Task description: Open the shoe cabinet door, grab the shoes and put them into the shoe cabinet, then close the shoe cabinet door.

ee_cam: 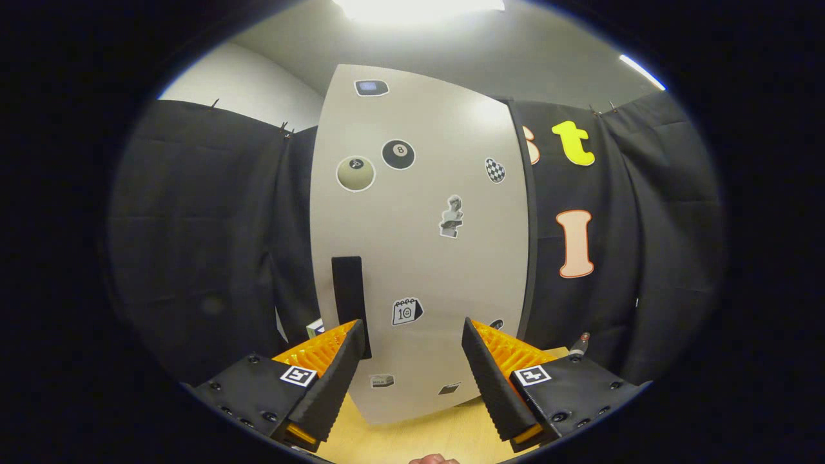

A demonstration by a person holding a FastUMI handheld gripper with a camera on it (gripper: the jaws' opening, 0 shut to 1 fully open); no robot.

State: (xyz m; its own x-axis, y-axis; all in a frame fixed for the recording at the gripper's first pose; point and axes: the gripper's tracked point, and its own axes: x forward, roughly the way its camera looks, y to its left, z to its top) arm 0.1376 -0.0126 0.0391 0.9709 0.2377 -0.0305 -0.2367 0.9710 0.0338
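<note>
Jaws: wide apart, nothing between the two fingers but open air, and the gripper (412, 361) hangs square in front of the cabinet.
Shoe cabinet door (419, 245): shut, a pale flat panel standing upright just ahead of the fingers, filling the gap between them and rising well above.
Handle (348, 303): a dark vertical strip low on the door's left side; its lower end runs down behind the left finger (329, 386), so whether they touch I cannot tell.
Right finger (493, 380): sits in front of the door's lower right part, apart from the handle.
Stickers: scattered over the door, an eight-ball sticker (398, 154) up high, a round pale one (356, 173) beside it, a checkered heart (495, 170) toward the right edge, a calendar sticker (406, 311) low between the fingers.
Table (412, 438): light wood, the cabinet standing on it, bare boards showing just under the fingers.
Booth wall (213, 245): black cloth hanging on both sides of the cabinet.
Ceiling light (419, 6): bright, straight above the cabinet's top.
</note>
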